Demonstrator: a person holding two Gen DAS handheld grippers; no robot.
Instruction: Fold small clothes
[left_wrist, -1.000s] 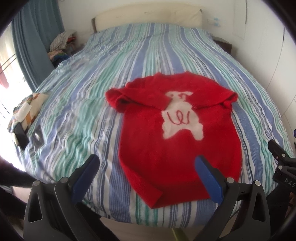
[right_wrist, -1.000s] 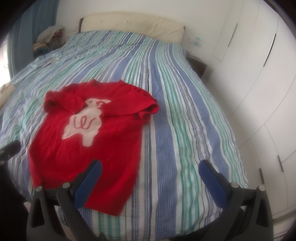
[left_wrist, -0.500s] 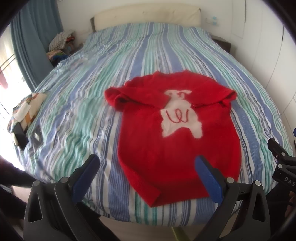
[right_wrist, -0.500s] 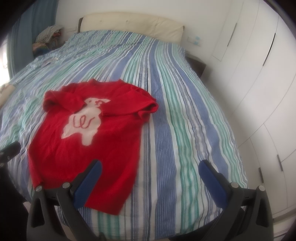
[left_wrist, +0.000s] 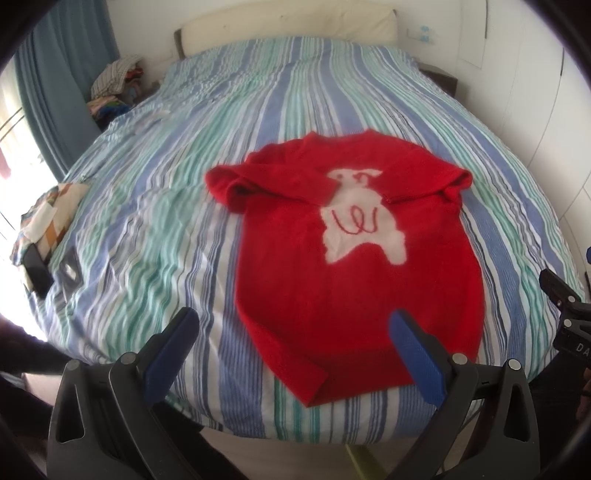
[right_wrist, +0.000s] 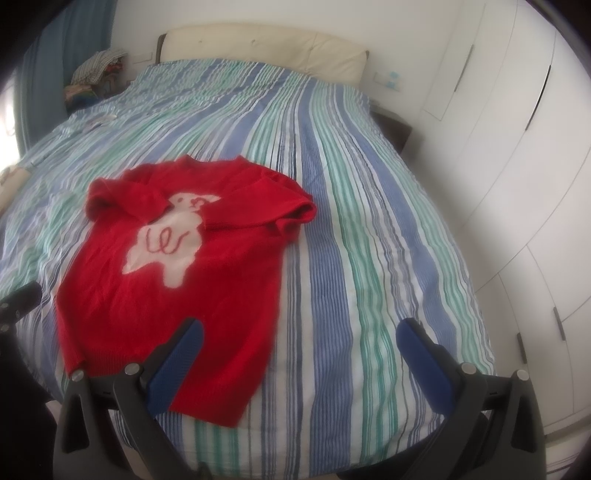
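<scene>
A small red sweater (left_wrist: 354, 254) with a white animal figure lies flat near the foot of the striped bed (left_wrist: 155, 229), both sleeves folded in across the chest. It also shows in the right wrist view (right_wrist: 173, 266). My left gripper (left_wrist: 291, 317) is open and empty, held above the bed's near edge over the sweater's lower left hem. My right gripper (right_wrist: 303, 328) is open and empty, above the near edge just right of the sweater's hem. The bed (right_wrist: 369, 221) fills the right wrist view.
A pile of clothes (left_wrist: 114, 86) sits beside the bed's far left corner by a blue curtain (left_wrist: 62, 85). Patterned cloth and dark flat items (left_wrist: 48, 236) lie at the bed's left edge. White wardrobe doors (right_wrist: 517, 147) stand to the right. A cream headboard (right_wrist: 266, 48) is at the far end.
Both grippers have drifted slightly back and up; the sweater sits a little lower-left in the views. Jaws stay open, sweater unmoved.
</scene>
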